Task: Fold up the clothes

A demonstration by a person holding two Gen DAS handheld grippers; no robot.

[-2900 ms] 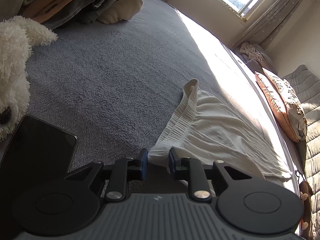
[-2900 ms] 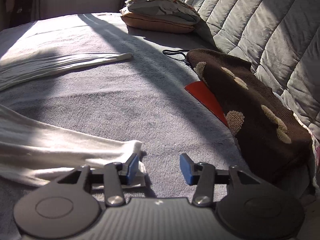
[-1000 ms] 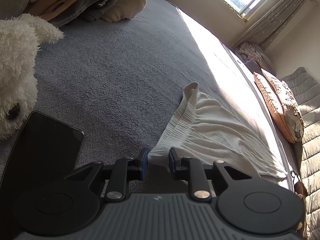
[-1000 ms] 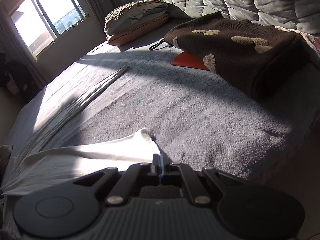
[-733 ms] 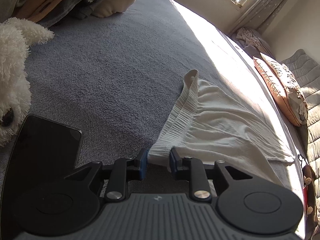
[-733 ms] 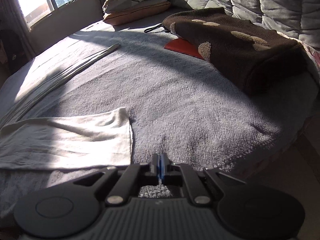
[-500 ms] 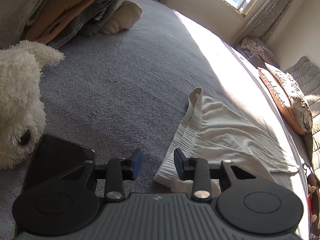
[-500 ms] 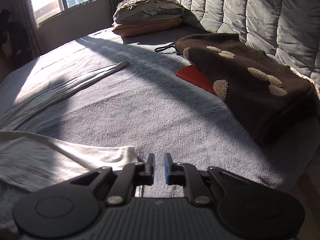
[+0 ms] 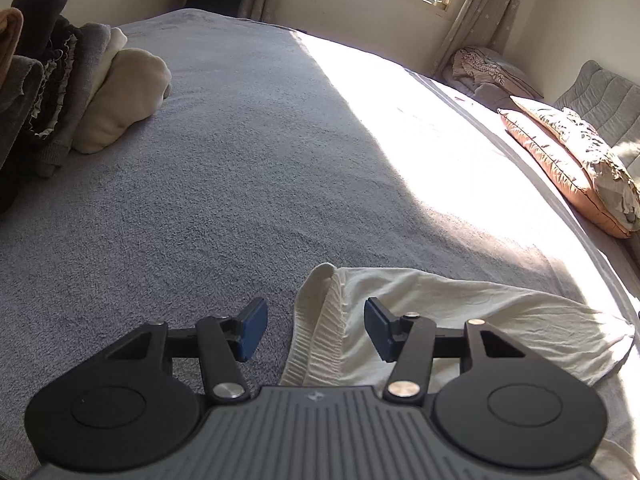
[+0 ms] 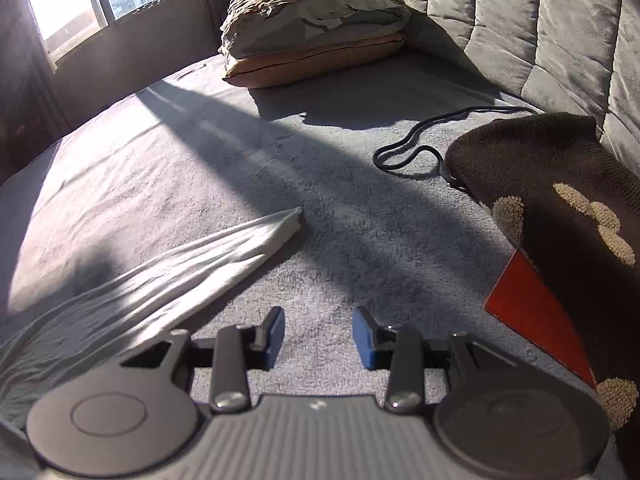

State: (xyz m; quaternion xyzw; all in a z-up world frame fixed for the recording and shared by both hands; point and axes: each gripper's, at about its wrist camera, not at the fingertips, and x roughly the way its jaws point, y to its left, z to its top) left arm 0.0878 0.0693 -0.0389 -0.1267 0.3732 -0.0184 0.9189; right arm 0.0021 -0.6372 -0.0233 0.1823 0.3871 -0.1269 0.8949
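Your left hand-held gripper [image 9: 316, 334] stands open, its jaws having just been spreading apart; the ribbed waistband of the white garment [image 9: 460, 320] lies under the gap, but neither pad presses on it. Your right hand-held gripper [image 10: 318, 338] is also open, jaws just widened, with only bare bed [image 9: 224, 184] cover between them. That garment lies flat on the bed: the waistband end sits just beneath your left gripper, and in the right wrist view a narrow folded end [image 10: 224, 256] tapers to a point ahead and left of your right gripper. No containers show. A pile of clothes [image 9: 60, 92] sits at the far left edge of the bed. Two stacked pillows [image 10: 312, 32] lie near the quilted headboard [image 10: 520, 20]. A brown spotted blanket [image 10: 568, 208] covers a red flat thing [image 10: 532, 312] to your right, with a black cord [image 10: 432, 140] beside it. Between these, the grey cover is wide and unoccupied.
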